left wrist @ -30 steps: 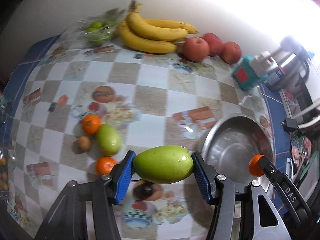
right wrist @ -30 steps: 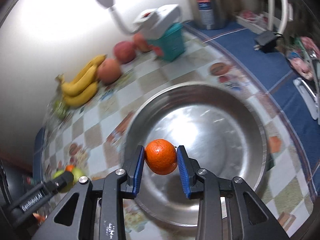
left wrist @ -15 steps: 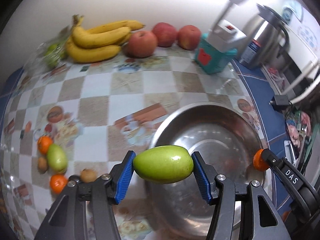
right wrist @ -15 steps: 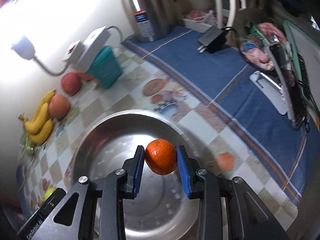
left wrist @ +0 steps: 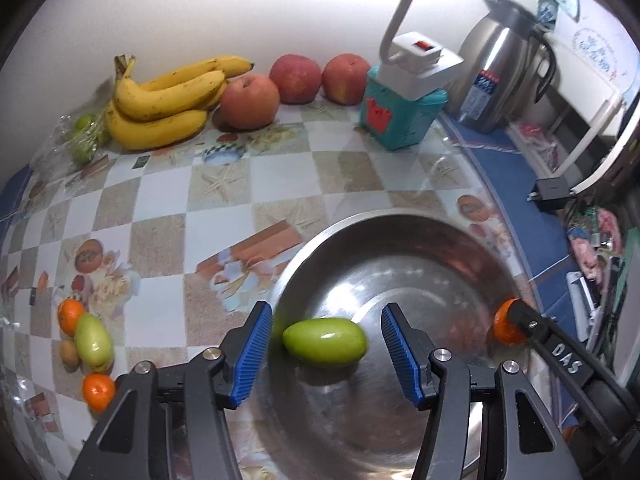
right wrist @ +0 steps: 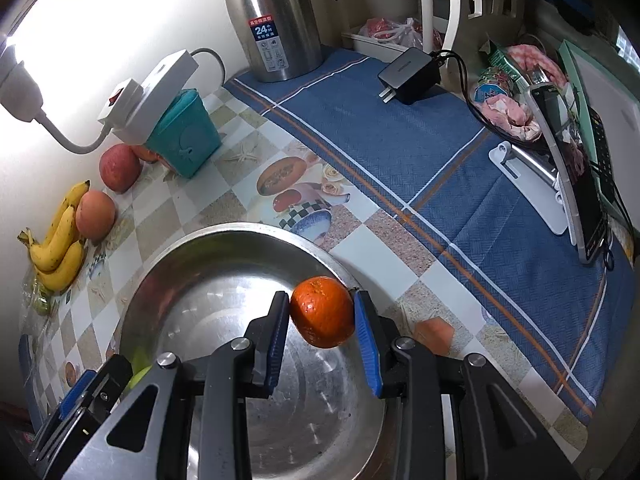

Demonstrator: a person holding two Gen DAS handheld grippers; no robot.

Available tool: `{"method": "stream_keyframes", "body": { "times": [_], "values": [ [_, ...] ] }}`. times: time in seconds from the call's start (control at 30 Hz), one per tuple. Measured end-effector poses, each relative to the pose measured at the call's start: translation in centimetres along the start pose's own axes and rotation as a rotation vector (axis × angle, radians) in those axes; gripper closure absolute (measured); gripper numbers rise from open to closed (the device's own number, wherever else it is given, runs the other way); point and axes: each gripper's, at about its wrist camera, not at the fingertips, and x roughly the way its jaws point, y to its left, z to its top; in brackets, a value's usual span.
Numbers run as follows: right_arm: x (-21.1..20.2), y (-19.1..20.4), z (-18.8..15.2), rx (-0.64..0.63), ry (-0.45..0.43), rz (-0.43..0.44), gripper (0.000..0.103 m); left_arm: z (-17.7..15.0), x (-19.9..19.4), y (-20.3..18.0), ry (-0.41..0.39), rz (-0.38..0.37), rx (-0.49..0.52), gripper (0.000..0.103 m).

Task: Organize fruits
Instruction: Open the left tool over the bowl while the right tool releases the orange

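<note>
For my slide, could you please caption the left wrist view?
Left gripper open above a green fruit lying in the steel bowl.

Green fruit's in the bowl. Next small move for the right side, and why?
Probably open the right gripper to drop the orange. It sits clamped over the steel bowl, while the left gripper stands open around the green fruit lying in the bowl.

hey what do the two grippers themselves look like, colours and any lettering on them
Both are alike: black angular frames with triangular cut-outs and silver round screw heads, each finger ending in a blue ribbed pad. The left gripper shows this in its own camera; so does the right gripper. White letters reading DAS mark the right gripper's finger in the left view.
</note>
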Motion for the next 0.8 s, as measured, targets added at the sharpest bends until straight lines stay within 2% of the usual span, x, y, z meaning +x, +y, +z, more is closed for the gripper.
{"method": "stream_keyframes", "body": {
  "times": [0.2, 0.37, 0.5, 0.57, 0.73, 0.8],
  "values": [
    [0.3, 0.1, -0.2, 0.008, 0.019, 0.005, 0.068, -0.6, -0.6, 1.0, 0.009, 0.012, -0.012, 0.042],
    [-0.1, 0.0, -0.2, 0.009, 0.013, 0.01, 0.068, -0.8, -1.2, 2.3, 0.009, 0.025, -0.047, 0.033],
    [-0.6, 0.1, 0.0, 0.01, 0.008, 0.016, 0.068, -0.9, -1.5, 3.5, 0.021, 0.051, -0.08, 0.03],
    [-1.1, 0.1, 0.1, 0.012, -0.003, 0.021, 0.068, -1.0, -1.7, 4.2, 0.03, 0.07, -0.106, 0.027],
    [-2.4, 0.7, 0.3, -0.006, -0.022, 0.042, 0.068, -1.4, -2.1, 6.4, 0.059, 0.144, -0.177, 0.026],
    [-2.7, 1.2, 0.2, -0.023, -0.017, 0.048, 0.068, -1.5, -2.1, 7.2, 0.069, 0.167, -0.207, 0.02]
  ]
}}
